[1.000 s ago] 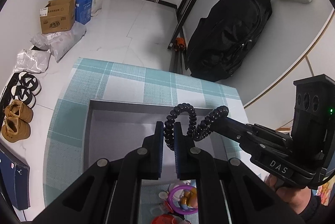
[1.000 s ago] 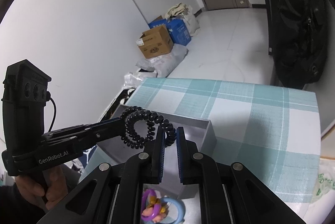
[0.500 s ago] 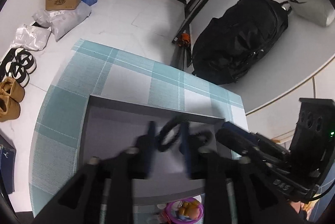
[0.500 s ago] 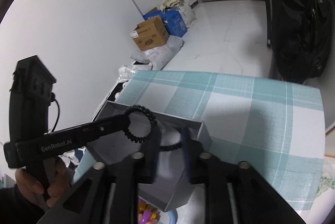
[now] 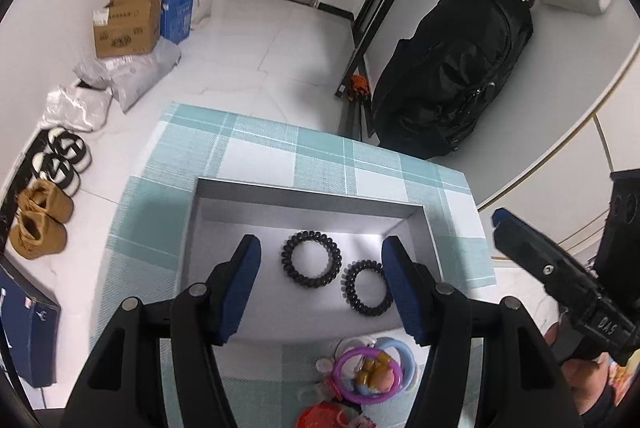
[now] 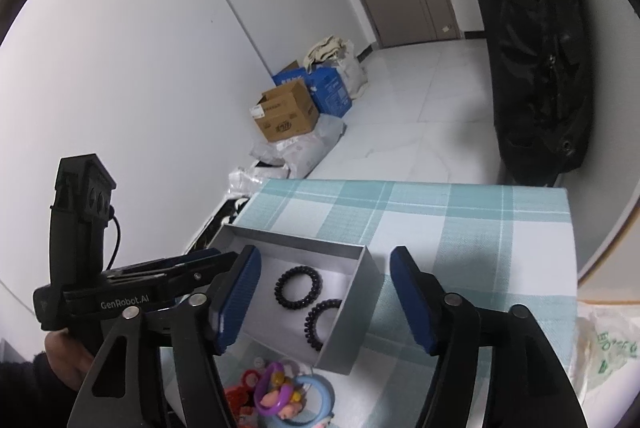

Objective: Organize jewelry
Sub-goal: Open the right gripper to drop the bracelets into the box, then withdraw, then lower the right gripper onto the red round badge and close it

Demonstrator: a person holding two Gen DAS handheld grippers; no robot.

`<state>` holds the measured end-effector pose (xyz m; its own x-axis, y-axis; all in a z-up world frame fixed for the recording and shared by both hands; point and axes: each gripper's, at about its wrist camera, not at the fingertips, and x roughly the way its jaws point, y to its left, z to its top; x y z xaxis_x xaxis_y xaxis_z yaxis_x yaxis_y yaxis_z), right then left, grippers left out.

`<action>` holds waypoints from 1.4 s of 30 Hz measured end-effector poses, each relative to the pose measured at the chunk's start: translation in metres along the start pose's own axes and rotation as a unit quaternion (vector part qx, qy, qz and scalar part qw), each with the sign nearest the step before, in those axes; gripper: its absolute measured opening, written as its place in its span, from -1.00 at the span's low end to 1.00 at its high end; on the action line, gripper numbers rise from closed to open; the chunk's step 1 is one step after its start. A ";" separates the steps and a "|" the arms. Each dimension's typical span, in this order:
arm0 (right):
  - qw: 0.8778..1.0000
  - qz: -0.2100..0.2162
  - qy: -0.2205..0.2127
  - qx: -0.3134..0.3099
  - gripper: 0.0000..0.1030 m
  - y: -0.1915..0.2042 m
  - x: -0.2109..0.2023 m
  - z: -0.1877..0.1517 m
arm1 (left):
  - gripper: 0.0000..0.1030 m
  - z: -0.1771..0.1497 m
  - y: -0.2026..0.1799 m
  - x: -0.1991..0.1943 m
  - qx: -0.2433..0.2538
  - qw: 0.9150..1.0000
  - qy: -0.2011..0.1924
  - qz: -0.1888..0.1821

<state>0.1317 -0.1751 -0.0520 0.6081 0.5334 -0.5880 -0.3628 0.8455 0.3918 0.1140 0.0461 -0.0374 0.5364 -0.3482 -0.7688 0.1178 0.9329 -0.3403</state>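
Two black spiral hair ties (image 5: pixel 312 258) (image 5: pixel 366 292) lie flat side by side in a shallow grey box (image 5: pixel 308 199) on the checked cloth. They show in the right wrist view too (image 6: pixel 298 286) (image 6: pixel 322 324), inside the box (image 6: pixel 362 292). My left gripper (image 5: pixel 320 280) is open and empty above the box. My right gripper (image 6: pixel 324 292) is open and empty, just right of the box; it also shows in the left wrist view (image 5: pixel 520 240). A pile of coloured rings and trinkets (image 5: pixel 368 374) lies in front of the box.
The teal checked cloth (image 5: pixel 280 147) covers a small table. On the floor beyond are cardboard boxes (image 5: pixel 126 23), bags, shoes (image 5: pixel 40 220), a tripod and a black backpack (image 5: pixel 452 75). A plastic bag (image 6: pixel 604 344) lies at the table's right.
Both grippers were shut on the linked black hair ties and held them above the box. They opened, and the two ties now lie in the box.
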 end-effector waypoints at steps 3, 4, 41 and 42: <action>1.000 0.001 -0.011 -0.007 0.47 0.005 -0.009 -0.002 | 0.13 -0.005 -0.002 -0.008 0.012 1.000 -0.011 0.013; 1.000 -0.001 -0.014 -0.009 0.51 0.007 -0.012 -0.004 | 0.14 -0.007 -0.002 -0.011 0.015 1.000 -0.014 0.019; 0.999 -0.021 -0.010 -0.047 1.00 0.045 -0.065 -0.076 | 0.45 -0.095 -0.004 -0.047 0.092 0.993 -0.001 0.072; 0.999 -0.022 -0.008 -0.044 1.00 0.044 -0.065 -0.078 | 0.45 -0.098 -0.005 -0.043 0.101 0.993 0.010 0.067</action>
<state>0.0211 -0.1703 -0.0514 0.6357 0.4959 -0.5916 -0.3964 0.8673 0.3010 0.0084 0.0478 -0.0555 0.5420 -0.2196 -0.8112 0.2131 0.9696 -0.1201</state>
